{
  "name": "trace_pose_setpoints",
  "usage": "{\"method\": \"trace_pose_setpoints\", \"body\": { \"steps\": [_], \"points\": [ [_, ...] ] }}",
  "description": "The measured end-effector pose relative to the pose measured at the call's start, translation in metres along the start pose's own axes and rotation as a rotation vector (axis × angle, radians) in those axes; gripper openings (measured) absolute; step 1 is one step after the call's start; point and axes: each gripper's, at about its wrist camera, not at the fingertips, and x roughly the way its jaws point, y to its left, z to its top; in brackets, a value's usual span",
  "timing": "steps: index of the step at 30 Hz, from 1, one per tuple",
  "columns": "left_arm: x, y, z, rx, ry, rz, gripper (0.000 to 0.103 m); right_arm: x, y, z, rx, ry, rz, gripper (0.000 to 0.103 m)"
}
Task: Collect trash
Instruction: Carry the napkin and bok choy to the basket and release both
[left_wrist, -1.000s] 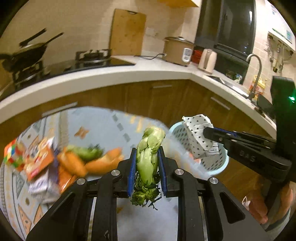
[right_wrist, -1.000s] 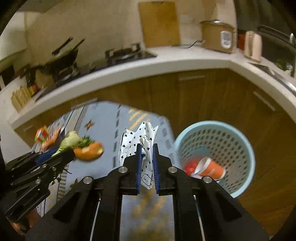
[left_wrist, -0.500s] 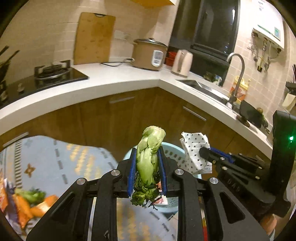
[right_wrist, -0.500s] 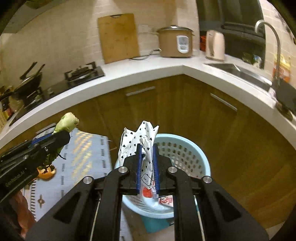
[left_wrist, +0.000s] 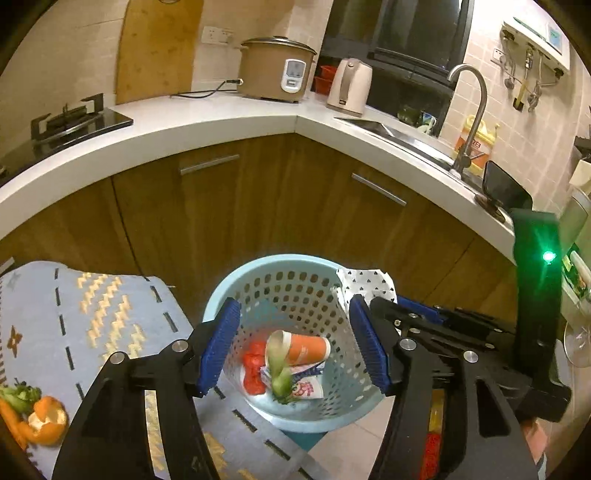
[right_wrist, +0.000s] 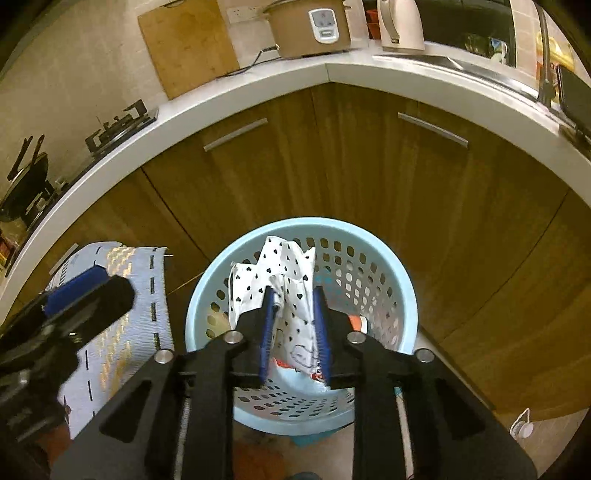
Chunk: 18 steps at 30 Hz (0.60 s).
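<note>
Left wrist: left gripper (left_wrist: 293, 341) jaws just opened, empty; greens (left_wrist: 279, 373) now inside basket (left_wrist: 221, 295). Right gripper (right_wrist: 291, 325) jaws opening, spotted wrapper (right_wrist: 288, 273) loose between pads over basket. Peels (left_wrist: 46, 424) remain at mat (left_wrist: 55, 314) edge.

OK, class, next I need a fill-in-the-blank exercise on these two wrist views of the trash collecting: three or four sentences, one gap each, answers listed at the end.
1. The green vegetable stalk now lies inside the pale blue perforated plastic ____.
2. The left gripper, its jaws just opened, holds ____.
3. Between the fingers of the right gripper, whose jaws have just been opening, is the white paper with small black ____.
4. The orange paper cup in the basket lies on its ____.

Answers: basket; nothing; hearts; side
</note>
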Motion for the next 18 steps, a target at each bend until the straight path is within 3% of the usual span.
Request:
{"method": "trace_pose_setpoints", "body": {
  "steps": [5,7,12,15,18],
  "points": [
    [-0.008,0.013,0.000,-0.022,-0.010,0.016,0.060,-0.002,-0.004,-0.003,0.005,-0.008,-0.002,0.035],
    [-0.015,0.020,-0.002,-0.037,-0.017,0.020,0.060,-0.005,-0.003,-0.003,-0.001,-0.020,-0.006,0.054],
    [-0.038,0.038,-0.007,-0.076,-0.047,0.038,0.060,-0.012,0.005,-0.002,-0.033,-0.040,-0.003,0.056],
    [-0.057,0.051,-0.012,-0.102,-0.072,0.055,0.060,-0.015,0.013,0.000,-0.063,-0.041,0.008,0.068],
    [-0.077,0.063,-0.018,-0.118,-0.097,0.079,0.060,-0.020,0.023,0.000,-0.082,-0.052,0.008,0.068]
  ]
}}
